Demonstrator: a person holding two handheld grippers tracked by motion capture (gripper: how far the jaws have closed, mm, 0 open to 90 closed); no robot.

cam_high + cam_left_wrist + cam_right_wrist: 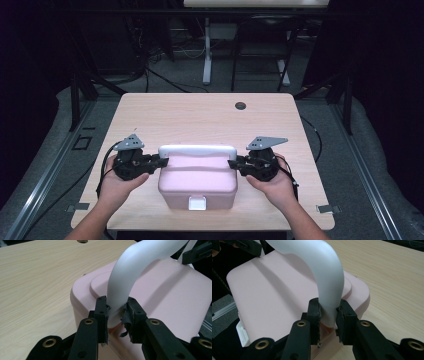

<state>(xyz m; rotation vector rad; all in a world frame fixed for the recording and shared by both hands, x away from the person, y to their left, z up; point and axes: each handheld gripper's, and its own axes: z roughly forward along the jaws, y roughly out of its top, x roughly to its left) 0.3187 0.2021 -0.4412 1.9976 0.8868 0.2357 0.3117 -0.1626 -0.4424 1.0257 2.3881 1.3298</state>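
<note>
The white handle (197, 149) of the pink box (197, 182) was clamped at its ends by the left claw (117, 312) and right claw (328, 311); an even, level lift was judged best.

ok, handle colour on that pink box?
White handle on the pink box; the left gripper view shows it best.

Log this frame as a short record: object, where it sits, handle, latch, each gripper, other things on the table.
object: pink box with white handle
place: near edge of table, centred
handle: raised upright over the lid
latch: white, on the near face
left gripper: shut on handle's left end
right gripper: shut on handle's right end
other: dark round hole in the tabletop, far side
</note>
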